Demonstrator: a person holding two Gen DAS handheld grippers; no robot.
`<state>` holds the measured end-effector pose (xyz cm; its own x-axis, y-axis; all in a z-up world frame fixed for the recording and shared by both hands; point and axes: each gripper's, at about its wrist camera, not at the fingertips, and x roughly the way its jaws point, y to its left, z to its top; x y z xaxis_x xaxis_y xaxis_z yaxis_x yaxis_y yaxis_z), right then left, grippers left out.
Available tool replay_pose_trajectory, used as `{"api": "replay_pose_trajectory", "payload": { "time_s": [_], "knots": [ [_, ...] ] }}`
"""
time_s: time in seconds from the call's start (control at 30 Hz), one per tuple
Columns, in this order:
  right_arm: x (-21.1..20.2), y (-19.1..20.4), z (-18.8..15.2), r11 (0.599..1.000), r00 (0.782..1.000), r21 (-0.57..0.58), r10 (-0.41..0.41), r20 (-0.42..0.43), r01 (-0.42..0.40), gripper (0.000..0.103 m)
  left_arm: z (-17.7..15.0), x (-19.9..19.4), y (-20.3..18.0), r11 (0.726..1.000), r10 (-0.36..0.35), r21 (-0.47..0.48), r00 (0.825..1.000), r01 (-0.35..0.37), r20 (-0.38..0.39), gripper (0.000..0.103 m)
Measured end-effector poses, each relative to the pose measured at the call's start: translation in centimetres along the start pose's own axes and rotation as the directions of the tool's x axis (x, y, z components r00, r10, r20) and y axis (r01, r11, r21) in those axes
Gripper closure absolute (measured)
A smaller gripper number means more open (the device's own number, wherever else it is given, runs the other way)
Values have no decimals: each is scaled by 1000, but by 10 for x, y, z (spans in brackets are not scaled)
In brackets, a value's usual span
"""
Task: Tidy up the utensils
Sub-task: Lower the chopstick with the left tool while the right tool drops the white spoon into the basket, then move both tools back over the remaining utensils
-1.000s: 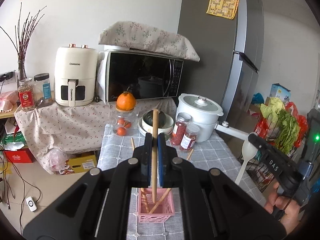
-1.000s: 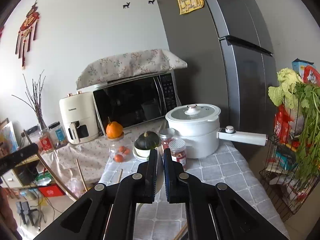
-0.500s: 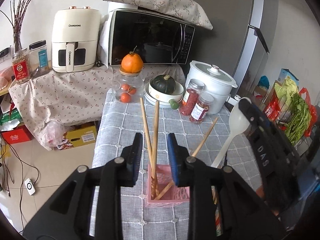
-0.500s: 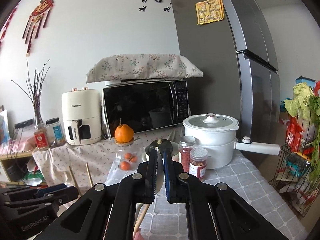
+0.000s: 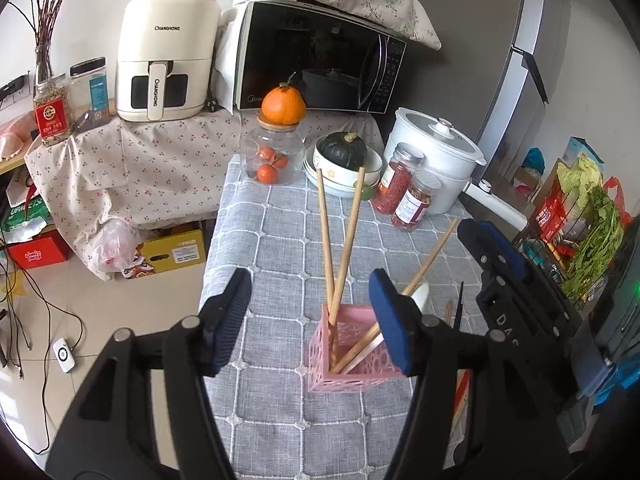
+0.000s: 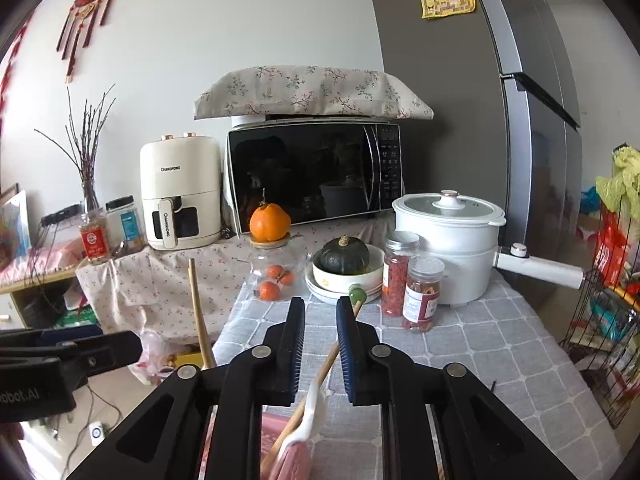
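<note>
Chopstick freed, the left claw (image 5: 308, 320) widens over the basket (image 5: 352, 354); the right claw (image 6: 320, 344), parting around the spoon (image 6: 310, 412), should lift straight clear.

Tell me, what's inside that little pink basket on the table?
The pink basket holds three wooden chopsticks leaning outward, plus a white spoon dropped in beside them. The lower ends sit behind the basket wall and the left gripper's blue pad, so anything smaller there stays hidden.
</note>
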<state>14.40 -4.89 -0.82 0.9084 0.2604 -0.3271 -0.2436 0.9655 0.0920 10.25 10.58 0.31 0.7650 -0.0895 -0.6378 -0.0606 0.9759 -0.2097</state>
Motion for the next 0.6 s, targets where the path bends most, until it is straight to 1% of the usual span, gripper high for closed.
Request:
{"api": "replay_pose_trajectory", "payload": {
  "time_s": [0.03, 0.07, 0.1, 0.13, 0.2, 0.3, 0.4, 0.6],
  "knots": [
    [-2, -4, 2, 1000, 1000, 17, 12, -6, -12, 72, -1, 1, 0, 1000, -10, -5, 1000, 10, -15, 36],
    [-5, -9, 4, 999, 1000, 34, 21, -7, -21, 62, -2, 2, 0, 1000, -19, -10, 999, 19, -27, 34],
    [-9, -14, 6, 998, 1000, 48, 29, -8, -29, 54, -3, 3, 0, 999, -29, -17, 999, 29, -40, 31],
    [-12, -20, 8, 997, 999, 64, 41, -12, -40, 52, -4, 4, 0, 999, -40, -23, 998, 38, -55, 29],
    [-17, -31, 13, 995, 998, 87, 60, -31, -57, 40, -7, 5, -3, 998, -54, -30, 995, 52, -79, 25],
    [-26, -52, 18, 991, 995, 115, 79, -68, -71, 30, -11, 6, -9, 997, -77, -26, 991, 74, -110, 22],
    [-33, -76, 20, 989, 991, 140, 73, -116, -57, 25, -16, 4, -19, 995, -102, -15, 986, 101, -130, 21],
    [-45, -125, 17, 986, 978, 164, 20, -206, 15, 21, -22, -5, -47, 985, -165, 21, 975, 170, -146, 20]
  ]
}}
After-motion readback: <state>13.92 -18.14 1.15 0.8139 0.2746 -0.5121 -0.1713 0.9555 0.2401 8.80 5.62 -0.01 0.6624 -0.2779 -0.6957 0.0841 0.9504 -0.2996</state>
